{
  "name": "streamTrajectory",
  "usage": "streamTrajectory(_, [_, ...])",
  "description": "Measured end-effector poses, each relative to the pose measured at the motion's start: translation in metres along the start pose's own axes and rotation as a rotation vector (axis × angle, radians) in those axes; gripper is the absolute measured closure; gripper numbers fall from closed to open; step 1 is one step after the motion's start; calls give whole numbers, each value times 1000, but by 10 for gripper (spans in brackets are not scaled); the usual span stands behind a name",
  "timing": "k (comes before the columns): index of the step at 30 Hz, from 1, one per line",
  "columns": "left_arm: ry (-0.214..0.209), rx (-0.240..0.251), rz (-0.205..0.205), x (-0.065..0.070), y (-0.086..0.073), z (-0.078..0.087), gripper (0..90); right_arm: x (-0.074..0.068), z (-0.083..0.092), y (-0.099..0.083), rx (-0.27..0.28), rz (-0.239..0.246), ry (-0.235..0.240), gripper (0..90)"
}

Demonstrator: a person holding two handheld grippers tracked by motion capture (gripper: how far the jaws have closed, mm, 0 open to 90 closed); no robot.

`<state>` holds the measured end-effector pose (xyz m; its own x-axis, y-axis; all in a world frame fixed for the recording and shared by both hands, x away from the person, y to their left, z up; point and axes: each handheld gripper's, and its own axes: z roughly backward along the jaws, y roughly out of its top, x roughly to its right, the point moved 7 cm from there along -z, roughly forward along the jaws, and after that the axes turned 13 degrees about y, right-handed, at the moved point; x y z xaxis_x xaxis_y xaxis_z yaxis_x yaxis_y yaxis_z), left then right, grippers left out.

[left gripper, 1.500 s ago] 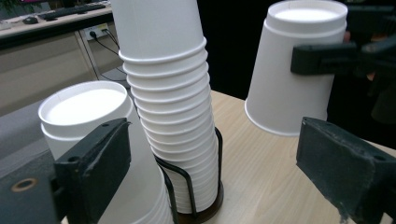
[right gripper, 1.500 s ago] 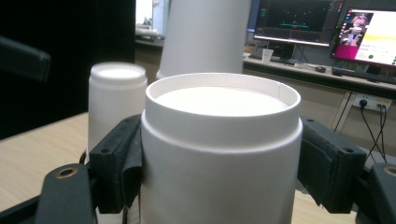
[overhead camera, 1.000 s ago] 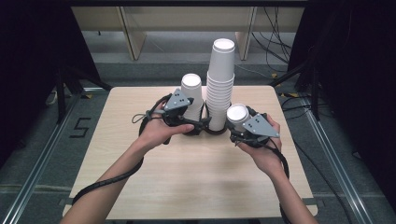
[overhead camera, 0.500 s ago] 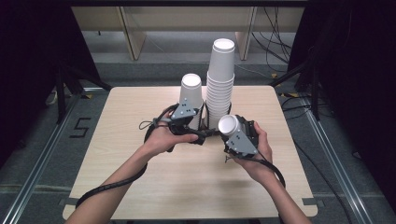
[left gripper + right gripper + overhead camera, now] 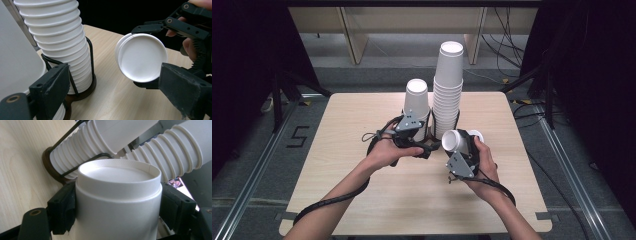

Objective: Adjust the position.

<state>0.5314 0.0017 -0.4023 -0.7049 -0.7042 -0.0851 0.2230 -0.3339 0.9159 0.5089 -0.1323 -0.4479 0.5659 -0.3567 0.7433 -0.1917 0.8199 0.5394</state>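
From the high view, the left gripper sits at the short stack of paper cups, its jaws on either side of the stack's lower part, and the tall stack of paper cups stands just beside it. The right gripper is clamped on a single paper cup, tilted, above the desk.

The left gripper view shows what the high view hides: the short stack fills the left edge, its surface pressed against the left jaw, and both stacks stand in a dark wire holder.

The right gripper view shows both jaws pressing the cup's sides, its recessed bottom facing away.
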Motion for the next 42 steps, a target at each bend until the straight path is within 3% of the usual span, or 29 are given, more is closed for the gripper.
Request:
streamTrajectory(2, [-6, -4, 4, 0, -1, -1, 97, -3, -1, 0, -13, 47, 1, 238])
streamTrajectory(3, [-13, -6, 8, 1, -2, -2, 97, -2, -1, 1, -17, 92, -29, 238])
streamTrajectory(5, [-23, -9, 10, 2, -4, -4, 97, -2, -2, 3, -44, 224, -49, 238])
streamTrajectory(7, [-29, -13, 19, 4, -5, -5, 98, -5, -2, 3, -74, 298, -81, 238])
streamTrajectory(8, [-32, -17, 14, 4, -6, -5, 98, -6, -4, 3, -83, 370, -81, 238])
streamTrajectory(9, [-38, -18, 16, 5, -7, -6, 99, -9, -4, 3, -89, 372, -86, 238])
streamTrajectory(10, [-40, -22, 14, 6, -8, -6, 99, -10, -5, 3, -92, 410, -79, 238])
streamTrajectory(11, [-45, -26, 11, 7, -9, -7, 99, -14, -6, 2, -99, 396, -74, 238])
streamTrajectory(12, [-44, -22, 9, 8, -10, -8, 99, -14, -7, 2, -106, 427, -75, 238])
streamTrajectory(13, [-49, -33, 5, 9, -11, -8, 99, -11, -7, 2, -134, 519, -68, 238])
streamTrajectory(15, [-52, -39, -1, 9, -12, -9, 99, -12, -7, 2, -142, 540, -69, 238])
streamTrajectory(17, [-55, -37, 4, 10, -12, -10, 99, -14, -7, 2, -145, 526, -76, 238])
streamTrajectory(18, [-54, -39, 6, 10, -12, -10, 99, -13, -7, 3, -141, 554, -70, 238])
streamTrajectory(30, [-74, -56, 5, 15, -14, -14, 102, -17, -10, 3, -167, 661, -74, 238])
streamTrajectory(32, [-79, -58, 5, 15, -14, -14, 103, -17, -10, 3, -169, 662, -79, 238])
streamTrajectory(33, [-81, -56, 5, 15, -14, -15, 103, -18, -11, 3, -177, 662, -54, 238])
streamTrajectory(39, [-97, -63, 2, 17, -13, -18, 103, -18, -13, 7, -140, 677, -79, 238])
streamTrajectory(40, [-100, -70, -1, 18, -13, -18, 103, -18, -12, 7, -165, 688, -70, 238])
streamTrajectory(42, [-106, -73, -2, 19, -14, -19, 102, -20, -12, 7, -163, 673, -71, 238])
